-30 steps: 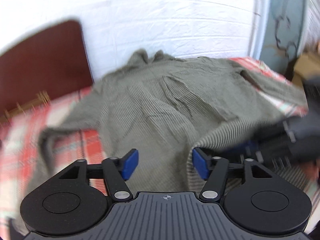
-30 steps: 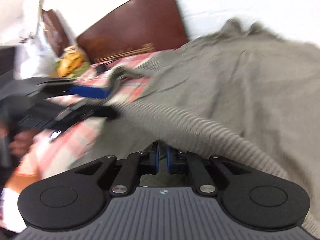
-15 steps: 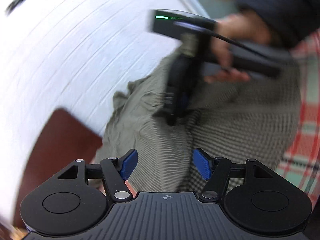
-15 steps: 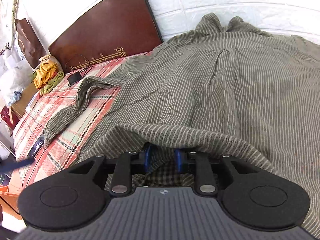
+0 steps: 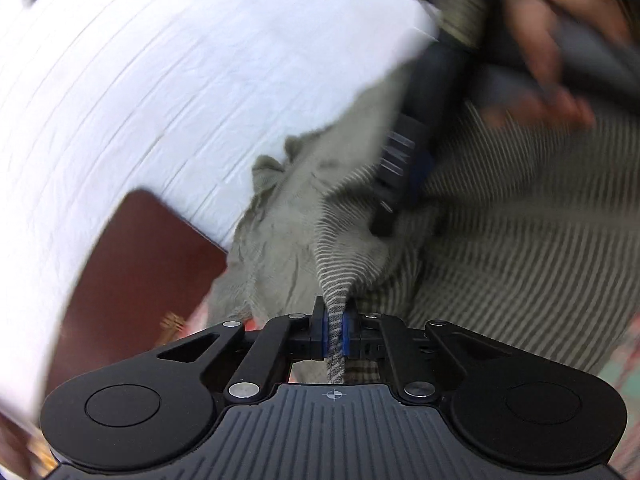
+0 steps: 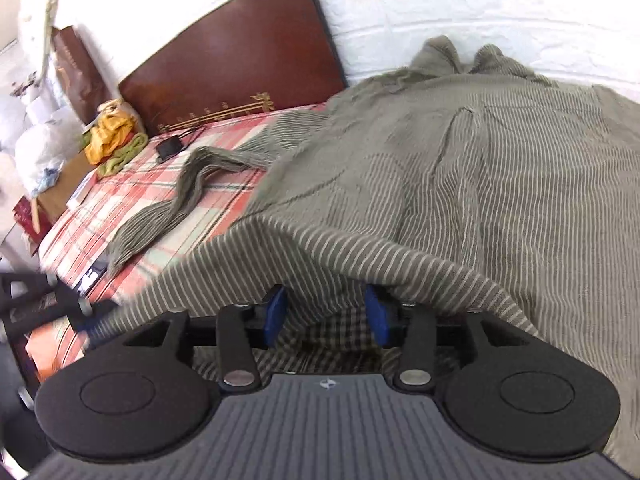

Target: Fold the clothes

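Note:
A grey-green striped shirt (image 6: 460, 184) lies spread over the plaid bed, collar toward the white wall, one sleeve (image 6: 176, 204) trailing left. My left gripper (image 5: 335, 330) is shut on a bunched fold of the shirt's hem (image 5: 336, 280). In the right wrist view my right gripper (image 6: 326, 314) stands open, its blue pads apart, with the lifted hem edge draped over them. The right gripper (image 5: 404, 184) also shows blurred in the left wrist view, held by a hand (image 5: 548, 56) above the shirt. The left gripper (image 6: 60, 304) appears at the lower left of the right wrist view.
A dark red headboard (image 6: 236, 60) stands against the white brick wall (image 6: 480, 0). Yellow and green cloths (image 6: 114, 136), a small black device (image 6: 168, 146) and bags sit at the bed's far left. The red plaid bedsheet (image 6: 132, 196) is bare left of the shirt.
My left gripper has shut on the shirt's hem; it was open before. My right gripper, shut on the hem a second ago, has opened and let go.

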Motion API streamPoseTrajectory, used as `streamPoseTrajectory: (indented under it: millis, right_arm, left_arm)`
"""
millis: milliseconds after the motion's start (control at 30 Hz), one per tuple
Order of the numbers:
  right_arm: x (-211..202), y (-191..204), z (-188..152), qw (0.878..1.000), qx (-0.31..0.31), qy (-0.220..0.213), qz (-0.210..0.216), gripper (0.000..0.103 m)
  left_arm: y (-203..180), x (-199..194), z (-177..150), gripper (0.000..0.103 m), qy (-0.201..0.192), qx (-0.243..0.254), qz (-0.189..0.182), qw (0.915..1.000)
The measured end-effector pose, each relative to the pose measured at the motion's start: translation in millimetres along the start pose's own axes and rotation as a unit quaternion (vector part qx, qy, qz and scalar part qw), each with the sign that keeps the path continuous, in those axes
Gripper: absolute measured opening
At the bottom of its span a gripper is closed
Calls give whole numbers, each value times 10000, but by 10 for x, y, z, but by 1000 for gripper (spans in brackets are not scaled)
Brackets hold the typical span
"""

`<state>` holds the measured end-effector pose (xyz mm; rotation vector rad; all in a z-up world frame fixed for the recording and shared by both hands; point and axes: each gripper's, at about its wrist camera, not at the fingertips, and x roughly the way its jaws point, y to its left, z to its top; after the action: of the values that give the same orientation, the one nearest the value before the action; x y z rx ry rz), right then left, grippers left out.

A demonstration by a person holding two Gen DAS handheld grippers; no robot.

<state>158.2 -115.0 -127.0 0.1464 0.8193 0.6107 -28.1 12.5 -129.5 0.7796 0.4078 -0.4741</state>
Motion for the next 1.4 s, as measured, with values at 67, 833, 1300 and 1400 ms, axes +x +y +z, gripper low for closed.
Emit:
streamPoseTrajectory:
  millis: [67, 833, 1300, 1400]
  right_arm:
    - [-130, 37, -73, 9999, -122, -44, 33, 52]
    - [-507, 412, -1305, 8515, -4415, 92, -2828, 50]
    - [-680, 213, -1031, 8603, -4277, 525, -2725, 3]
    - [-1155, 172, -890, 8880, -3723, 236, -2687, 2]
  left_arm:
    - [223, -149, 13, 1, -158, -670, -312, 9971]
    - [950, -518, -214, 11, -283, -3063, -1167, 9443]
    - [1026, -476, -304, 18, -109, -3076, -953, 9467]
    - [1008, -507, -384, 19, 43, -2984, -867, 9505]
